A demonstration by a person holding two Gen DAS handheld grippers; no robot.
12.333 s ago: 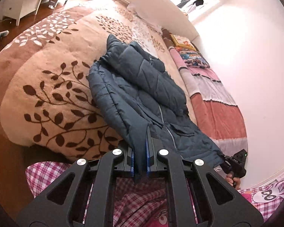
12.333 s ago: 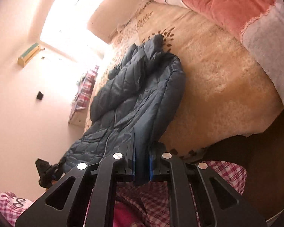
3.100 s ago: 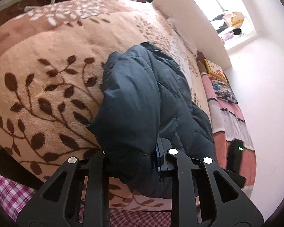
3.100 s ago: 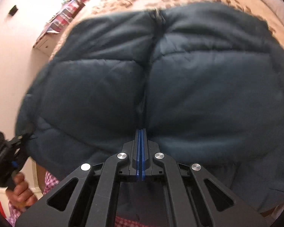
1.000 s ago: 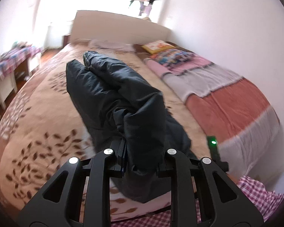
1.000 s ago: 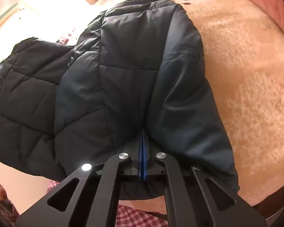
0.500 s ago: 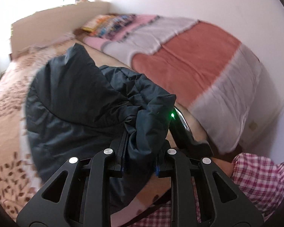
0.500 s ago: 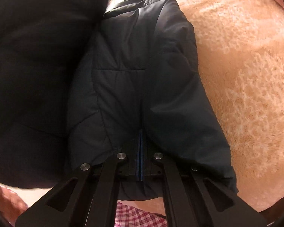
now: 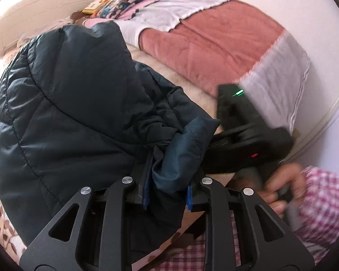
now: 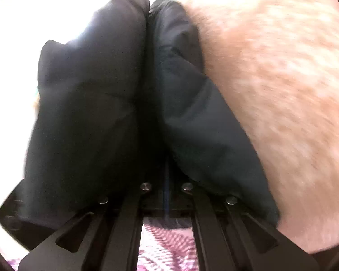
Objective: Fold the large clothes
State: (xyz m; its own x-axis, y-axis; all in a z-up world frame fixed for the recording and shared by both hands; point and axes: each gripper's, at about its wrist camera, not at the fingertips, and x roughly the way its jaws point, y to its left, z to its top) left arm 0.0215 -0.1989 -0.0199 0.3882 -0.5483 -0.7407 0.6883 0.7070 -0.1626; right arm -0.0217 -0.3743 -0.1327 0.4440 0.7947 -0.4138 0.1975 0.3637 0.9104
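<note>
While the left gripper (image 9: 167, 192) clamps a bunched edge of the navy puffer jacket (image 9: 74, 103) and the right gripper (image 10: 167, 194) pinches another fold, a side-to-side fold seems underway; next, lay it flat. The jacket drapes, doubled and puffy, over the beige leaf-print blanket (image 10: 271, 90).

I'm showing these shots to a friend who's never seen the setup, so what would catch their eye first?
The dark puffy jacket fills the middle of both views, bunched on the beige blanket. The left gripper is clamped on a fold of it near the bed's edge, and the right gripper pinches it too. Beyond, a salmon and grey quilt lies along the wall side.
</note>
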